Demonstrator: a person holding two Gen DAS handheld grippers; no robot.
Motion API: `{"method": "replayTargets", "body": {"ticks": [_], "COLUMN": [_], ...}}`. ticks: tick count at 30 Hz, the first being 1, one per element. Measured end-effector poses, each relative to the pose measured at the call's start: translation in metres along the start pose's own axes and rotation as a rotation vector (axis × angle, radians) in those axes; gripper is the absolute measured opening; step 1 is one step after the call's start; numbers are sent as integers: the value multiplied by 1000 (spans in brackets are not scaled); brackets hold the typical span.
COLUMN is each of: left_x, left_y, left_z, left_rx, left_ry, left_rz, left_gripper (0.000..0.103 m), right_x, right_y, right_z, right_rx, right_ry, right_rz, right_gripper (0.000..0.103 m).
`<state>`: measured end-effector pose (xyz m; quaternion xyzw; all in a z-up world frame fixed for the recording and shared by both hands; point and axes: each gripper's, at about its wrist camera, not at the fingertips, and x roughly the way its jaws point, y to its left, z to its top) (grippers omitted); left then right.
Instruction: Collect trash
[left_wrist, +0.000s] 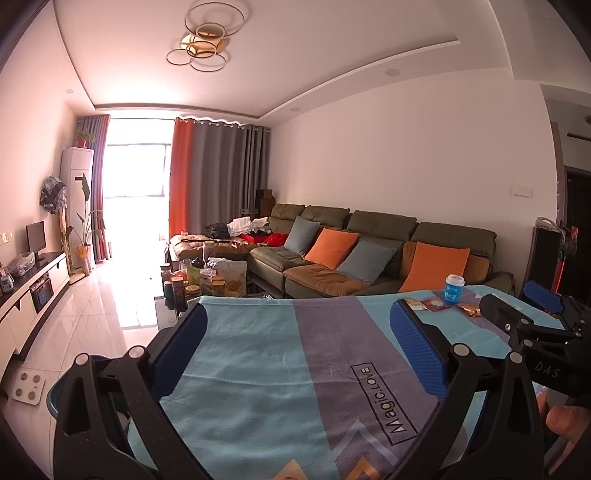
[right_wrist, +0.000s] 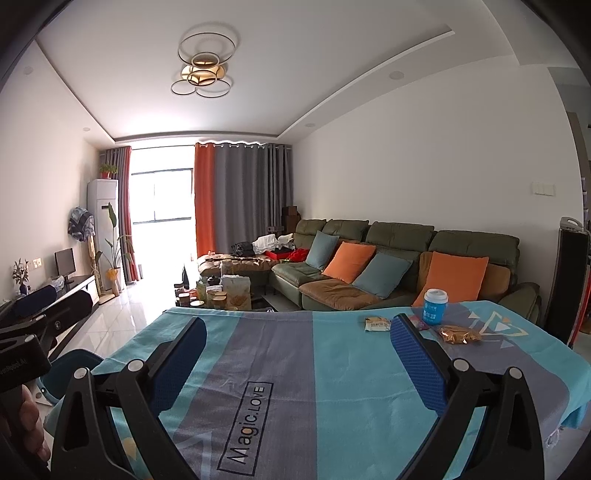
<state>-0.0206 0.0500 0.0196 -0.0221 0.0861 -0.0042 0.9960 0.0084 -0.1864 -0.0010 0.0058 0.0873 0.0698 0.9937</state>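
Turquoise-and-grey striped cloth (right_wrist: 332, 369), printed "Magic.LOVE", covers the desk (right_wrist: 576, 398) in a living room, where two sets of hand-held tongs hover above it. Left tongs (left_wrist: 299, 350) stand wide open with nothing between their blue pads; right tongs (right_wrist: 295, 354) are likewise spread wide and hold nothing. Landmark for the trash is a small blue-labelled white-lidded tub (right_wrist: 435, 301), which stands upright near the far right edge of the cloth. Just in front of the tub and to its right lies a crumpled gold wrapper (right_wrist: 459, 334); to the tub's left lies a flat pale snack packet (right_wrist: 377, 324); a small dark red sachet (left_wrist: 436, 305) lies between that packet and the tub (in the right wrist view the right pad covers most of it). All three pieces rest flat on the cloth, well apart from both tongs. Behind the tub runs a green sofa (right_wrist: 399, 236) with orange and teal cushions. Far left of the tub, below the desk's left edge, a teal basin (right_wrist: 74, 363) sits on the tiled floor (left_wrist: 92, 295).
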Motion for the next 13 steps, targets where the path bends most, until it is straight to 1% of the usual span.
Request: {"method": "replayTargets", "body": {"ticks": [7,9,11,12,13], "left_x": [9,14,23,28,39], "left_y": [-1,-1,2,4,9], "left_z": [-2,-2,-3,-3,-2], "left_rx": [11,17,12,12,12], "left_ry": [30,45,69,83,113], "left_rz": [0,12,10,15,32], "left_gripper": [98,98,98,98,98], "right_x": [4,7,14,21,27], "right_y": [-4,-7,-15,-23,-29], "right_z": [-2,-2,-2,-1,0], "right_rx": [12,20,22,24,24], "right_ry": [23,29,41,58,68], "right_rz": [-3,-5,-22,-29,-28], "right_gripper": [96,96,96,96,96]}}
